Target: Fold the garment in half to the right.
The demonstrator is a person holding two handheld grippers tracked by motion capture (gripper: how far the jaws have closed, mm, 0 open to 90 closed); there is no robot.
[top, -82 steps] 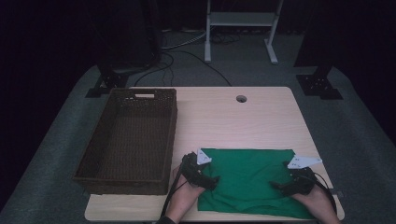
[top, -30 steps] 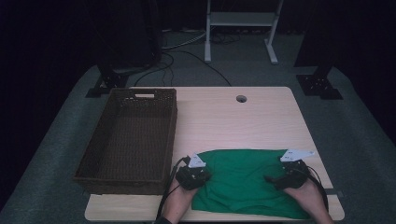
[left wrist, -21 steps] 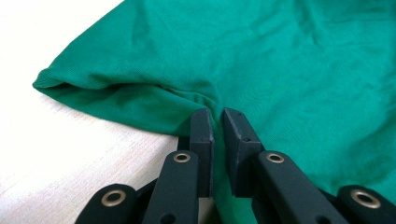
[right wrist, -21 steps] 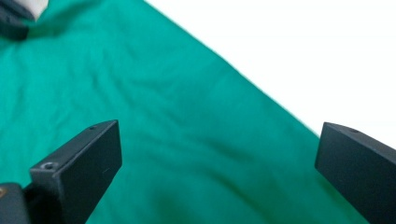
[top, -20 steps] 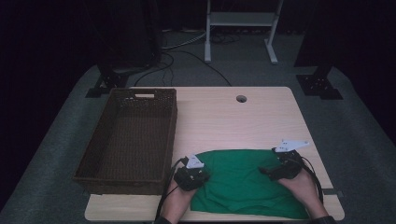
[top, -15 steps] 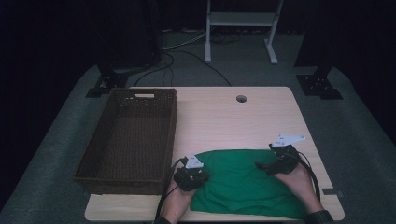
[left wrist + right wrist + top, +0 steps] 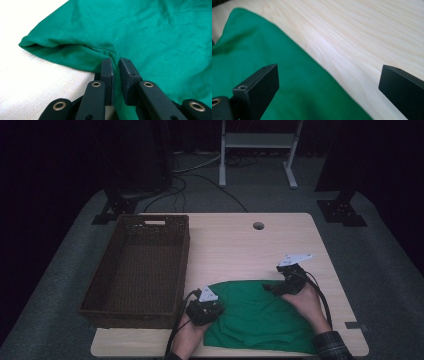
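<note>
A green cloth [image 7: 260, 315] lies spread on the near part of the worktop [image 7: 240, 245], just right of a brown wicker basket [image 7: 140, 270]. The left claw [image 7: 115, 65] is pinched shut on a fold at the cloth's left edge. The right claw [image 7: 324, 82] hangs wide open over the cloth's far edge, one jaw above green fabric, the other above bare wood, gripping nothing.
</note>
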